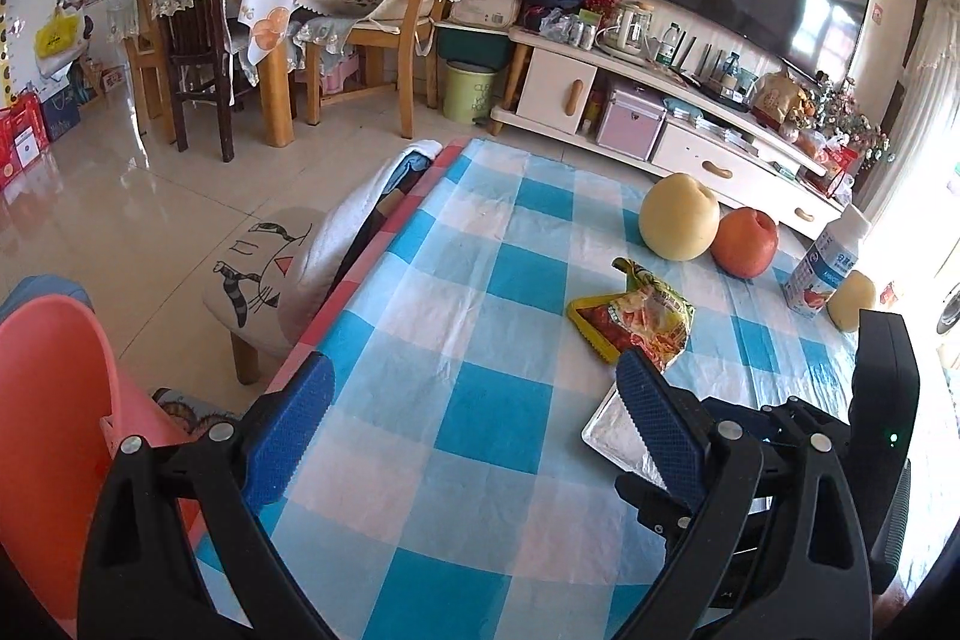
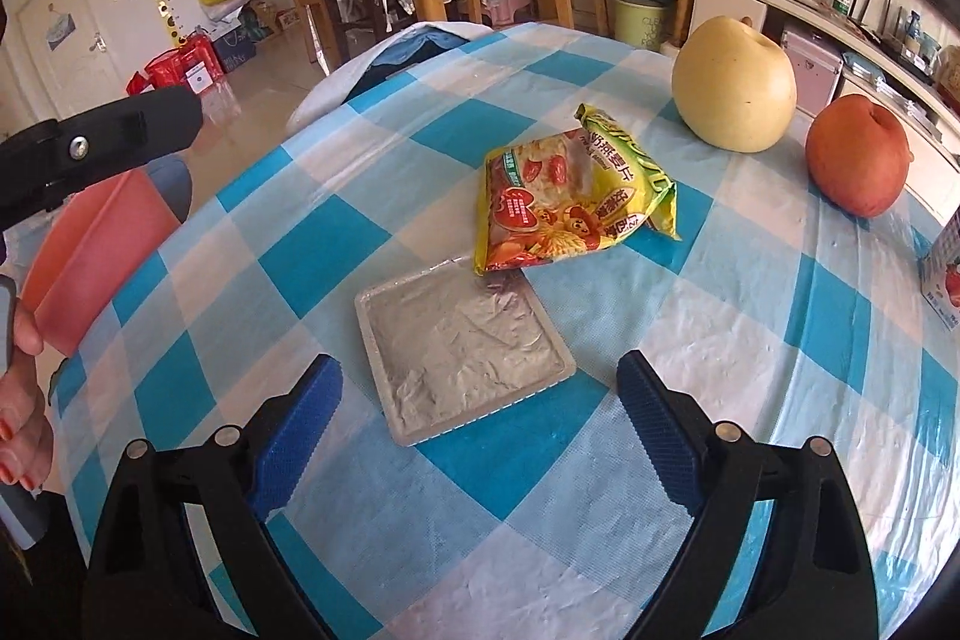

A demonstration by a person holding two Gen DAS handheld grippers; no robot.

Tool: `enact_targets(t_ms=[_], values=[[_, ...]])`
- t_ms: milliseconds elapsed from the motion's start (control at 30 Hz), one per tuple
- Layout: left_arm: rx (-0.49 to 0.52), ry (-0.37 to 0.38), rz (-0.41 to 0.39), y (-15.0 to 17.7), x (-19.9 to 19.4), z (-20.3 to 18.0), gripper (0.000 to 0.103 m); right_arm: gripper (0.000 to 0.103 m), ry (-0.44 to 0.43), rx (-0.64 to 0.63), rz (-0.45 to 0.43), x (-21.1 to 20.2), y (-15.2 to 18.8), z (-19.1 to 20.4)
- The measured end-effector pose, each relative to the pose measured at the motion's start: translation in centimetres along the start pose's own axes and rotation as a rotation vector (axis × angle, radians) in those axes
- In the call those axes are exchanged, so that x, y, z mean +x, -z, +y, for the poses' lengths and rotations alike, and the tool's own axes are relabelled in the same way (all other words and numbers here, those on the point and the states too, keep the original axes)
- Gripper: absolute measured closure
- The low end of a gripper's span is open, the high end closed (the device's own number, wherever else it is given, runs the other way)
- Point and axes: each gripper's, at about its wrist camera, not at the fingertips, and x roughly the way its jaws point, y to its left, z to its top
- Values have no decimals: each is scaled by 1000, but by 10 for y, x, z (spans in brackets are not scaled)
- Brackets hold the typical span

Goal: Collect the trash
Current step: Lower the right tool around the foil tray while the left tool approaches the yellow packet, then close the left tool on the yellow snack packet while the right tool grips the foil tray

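Note:
A crumpled yellow snack wrapper [image 2: 570, 196] lies mid-table, also seen in the left wrist view [image 1: 636, 316]. A silver foil packet [image 2: 462, 346] lies flat just in front of it; its corner shows in the left wrist view [image 1: 618, 430]. My right gripper [image 2: 477, 436] is open and empty, jaws spread just short of the foil packet. My left gripper [image 1: 474, 436] is open and empty above the table's left part; the right gripper's body [image 1: 840, 460] sits to its right. The left gripper's body shows in the right wrist view [image 2: 102, 142].
A yellow pear [image 2: 735, 85], a red apple [image 2: 858, 154] and a milk bottle [image 1: 825, 262] stand at the far right on the blue-checked tablecloth [image 2: 336, 244]. A pink bin [image 1: 48, 418] stands left of the table. A cat-print stool [image 1: 264, 268] is beyond it.

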Motion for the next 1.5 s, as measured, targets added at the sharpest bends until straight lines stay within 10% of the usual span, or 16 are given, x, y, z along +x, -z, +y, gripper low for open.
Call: enact_targets(t_ms=[133,1100,1500], values=[[-2,-16,14,0,7,-2,8,34,11,-37,-8,-1,0,3],[377,68,12,1,74,-92,8,35,213,103,1,-58,48,-83],[516,67,125,3,120,-122,8,34,176,127,-6,-65,59,-93]])
